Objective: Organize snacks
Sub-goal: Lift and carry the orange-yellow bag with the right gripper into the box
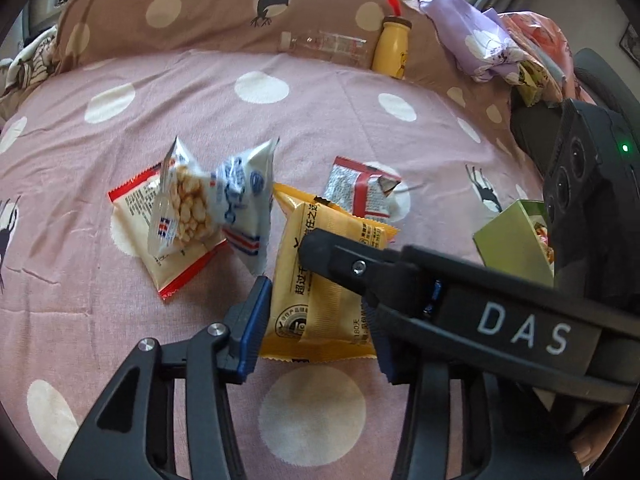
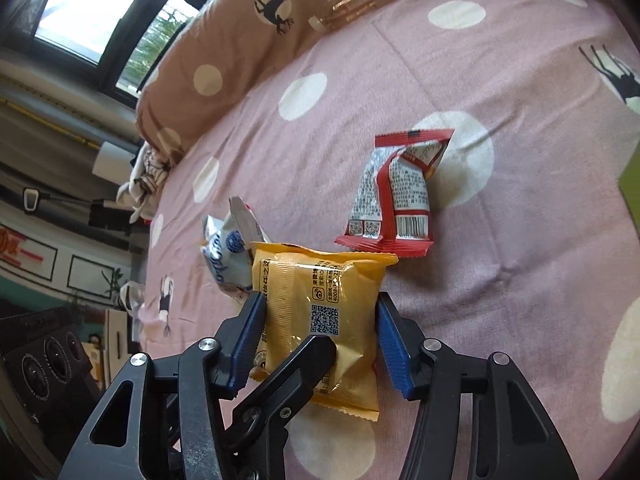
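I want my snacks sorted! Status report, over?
Left hand-held gripper, right hand-held gripper: both pinching yellow packet. Blue-white packet close beside it. Over.

A pink bed [image 1: 328,120] with cream dots fills the view, a brown dotted pillow [image 1: 180,12] at twelve o'clock, and a daylit dark-framed window [image 2: 88,12] at ten o'clock.

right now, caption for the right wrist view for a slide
Right gripper straddles a yellow snack packet on the polka-dot bedspread, red-and-silver packet beyond.
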A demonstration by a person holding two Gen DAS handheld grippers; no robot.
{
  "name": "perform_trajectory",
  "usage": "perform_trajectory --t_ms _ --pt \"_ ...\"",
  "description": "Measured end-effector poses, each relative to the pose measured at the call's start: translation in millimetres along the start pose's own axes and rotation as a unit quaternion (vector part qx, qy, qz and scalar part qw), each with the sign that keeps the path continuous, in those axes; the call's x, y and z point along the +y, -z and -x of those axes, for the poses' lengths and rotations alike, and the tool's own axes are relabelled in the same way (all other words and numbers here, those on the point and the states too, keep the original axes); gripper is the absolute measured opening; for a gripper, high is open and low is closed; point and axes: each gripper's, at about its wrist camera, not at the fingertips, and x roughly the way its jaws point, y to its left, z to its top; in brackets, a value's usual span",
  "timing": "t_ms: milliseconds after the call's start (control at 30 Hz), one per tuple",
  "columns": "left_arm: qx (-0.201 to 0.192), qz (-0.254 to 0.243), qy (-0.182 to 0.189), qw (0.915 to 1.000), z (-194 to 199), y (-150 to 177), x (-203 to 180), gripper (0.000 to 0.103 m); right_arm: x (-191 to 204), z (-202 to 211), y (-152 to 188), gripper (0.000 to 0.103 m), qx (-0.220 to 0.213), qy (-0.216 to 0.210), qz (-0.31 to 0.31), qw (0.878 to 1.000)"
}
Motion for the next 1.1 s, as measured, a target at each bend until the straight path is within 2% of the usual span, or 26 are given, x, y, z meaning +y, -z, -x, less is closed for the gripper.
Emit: perform_trajectory --t_ms 367,533,767,1100 --pt "-0.06 -0.044 0.013 0.9971 39 -3 -40 0.046 8 60 1 0.058 -0.079 -0.018 0.006 0.997" --pt "-0.076 -0.049 0.035 0.9953 51 -5 -59 0.046 11 91 4 0.058 -0.118 -0.013 0.015 0.993" --pt "-0.11 -0.082 0.05 0.9892 70 -4 -94 0.046 7 135 10 0.058 -0.167 -0.013 0.025 0.986" --pt "-0.121 -0.13 0.081 0.9807 79 2 -146 0.046 -20 191 19 0.058 -0.21 0.008 0.014 0.977"
